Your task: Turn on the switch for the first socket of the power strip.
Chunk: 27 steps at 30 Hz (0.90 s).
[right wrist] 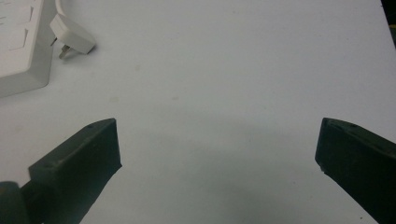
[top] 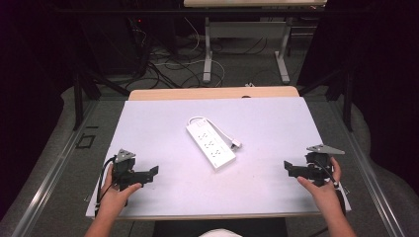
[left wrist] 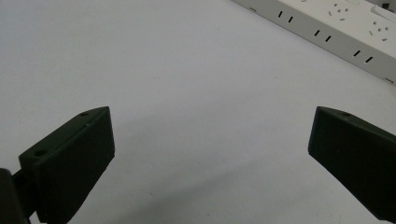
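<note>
One white oblong plastic power strip (top: 211, 143) lies near the middle of the desk, angled, with its thin white cord (top: 217, 126) looping round its far end and one small white plug (top: 236, 144) resting just beside its right long side. Two black two-jaw grippers sit at the near corners: the left gripper (top: 154, 171) by the near left corner, the right gripper (top: 288, 167) by the near right, each held in one hand and well apart from the strip. Both have their jaws spread wide with only bare surface between them.

The desk (top: 163, 118) is covered by a pale matte white sheet, with a wooden edge showing along its far side. Beyond it lie grey floor, tangled cables and a second table's white legs (top: 207, 52) amid dark surroundings.

In the left gripper view the strip is cut off at the upper right; its socket markings are hard to read.
</note>
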### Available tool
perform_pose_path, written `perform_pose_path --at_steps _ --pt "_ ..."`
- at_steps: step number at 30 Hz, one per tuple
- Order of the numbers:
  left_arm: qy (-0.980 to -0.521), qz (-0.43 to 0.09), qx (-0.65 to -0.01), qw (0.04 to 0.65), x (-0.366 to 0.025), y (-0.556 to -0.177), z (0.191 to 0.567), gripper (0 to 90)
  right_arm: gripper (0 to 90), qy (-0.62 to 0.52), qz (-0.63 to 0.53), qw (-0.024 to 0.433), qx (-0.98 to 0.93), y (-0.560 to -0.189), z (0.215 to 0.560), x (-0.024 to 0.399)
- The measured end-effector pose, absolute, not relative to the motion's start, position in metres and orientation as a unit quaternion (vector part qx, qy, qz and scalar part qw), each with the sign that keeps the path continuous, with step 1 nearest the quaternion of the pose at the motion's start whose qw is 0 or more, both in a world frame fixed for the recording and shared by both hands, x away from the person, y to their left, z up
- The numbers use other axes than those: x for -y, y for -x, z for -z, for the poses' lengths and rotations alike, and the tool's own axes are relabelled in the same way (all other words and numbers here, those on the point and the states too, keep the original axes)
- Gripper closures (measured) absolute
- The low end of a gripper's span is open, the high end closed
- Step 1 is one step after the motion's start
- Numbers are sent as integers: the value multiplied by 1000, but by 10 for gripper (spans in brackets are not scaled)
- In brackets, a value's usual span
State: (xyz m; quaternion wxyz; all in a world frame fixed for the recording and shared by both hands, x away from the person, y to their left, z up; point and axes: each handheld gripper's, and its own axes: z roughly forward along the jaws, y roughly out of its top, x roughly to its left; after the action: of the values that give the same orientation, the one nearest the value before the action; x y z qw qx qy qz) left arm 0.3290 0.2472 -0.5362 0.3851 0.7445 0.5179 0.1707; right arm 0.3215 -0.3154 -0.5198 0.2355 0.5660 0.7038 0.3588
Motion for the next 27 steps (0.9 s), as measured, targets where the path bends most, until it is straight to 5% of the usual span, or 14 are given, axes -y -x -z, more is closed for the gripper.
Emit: perform_pose_path --at_steps 27 --pt "-742 -163 -534 372 -252 -326 534 32 0 -540 -305 169 -766 -345 518 279"
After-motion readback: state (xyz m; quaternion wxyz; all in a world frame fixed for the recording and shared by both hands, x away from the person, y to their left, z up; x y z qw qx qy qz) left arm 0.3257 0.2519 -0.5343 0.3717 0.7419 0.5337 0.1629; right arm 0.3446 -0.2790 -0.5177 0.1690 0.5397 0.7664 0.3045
